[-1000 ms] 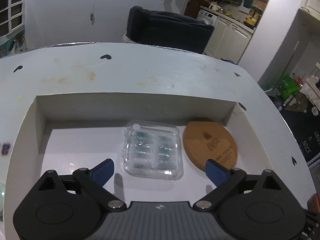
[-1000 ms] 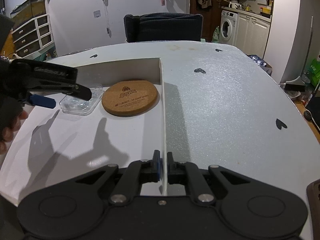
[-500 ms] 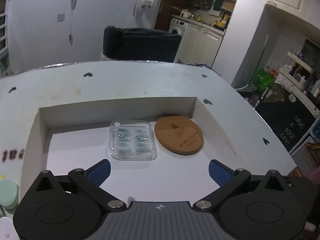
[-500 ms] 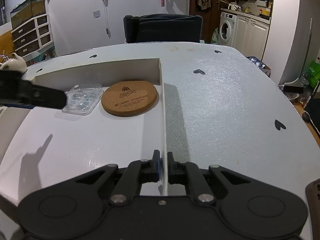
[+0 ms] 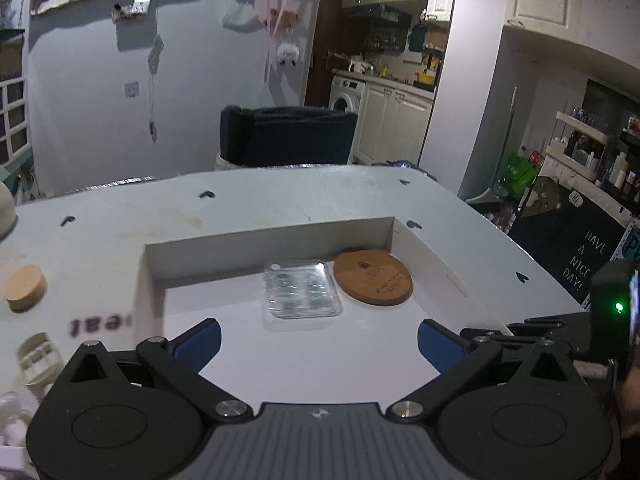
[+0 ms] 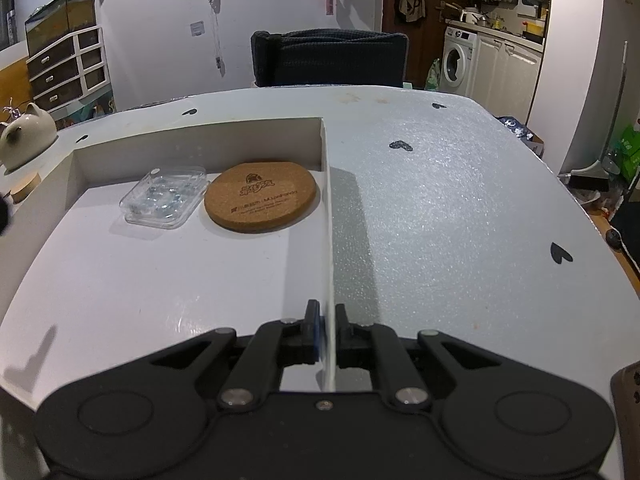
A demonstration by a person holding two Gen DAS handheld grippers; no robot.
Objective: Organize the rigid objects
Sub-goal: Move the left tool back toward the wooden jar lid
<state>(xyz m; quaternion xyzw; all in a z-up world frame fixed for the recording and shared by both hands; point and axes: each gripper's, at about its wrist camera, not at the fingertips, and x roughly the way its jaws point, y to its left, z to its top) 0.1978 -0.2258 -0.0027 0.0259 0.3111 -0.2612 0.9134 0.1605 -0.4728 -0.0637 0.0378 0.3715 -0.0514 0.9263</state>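
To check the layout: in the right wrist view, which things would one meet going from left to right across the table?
Cat-shaped teapot → clear plastic case → cork coaster → right wall of the white box, gripped near its front end by the right gripper → bare table with black hearts.

Ahead of the left gripper (image 5: 318, 338) the white box (image 5: 150, 276) floor lies bare up to the clear case (image 5: 300, 294) and cork coaster (image 5: 373, 277), which fill the far right corner; box walls hem both sides
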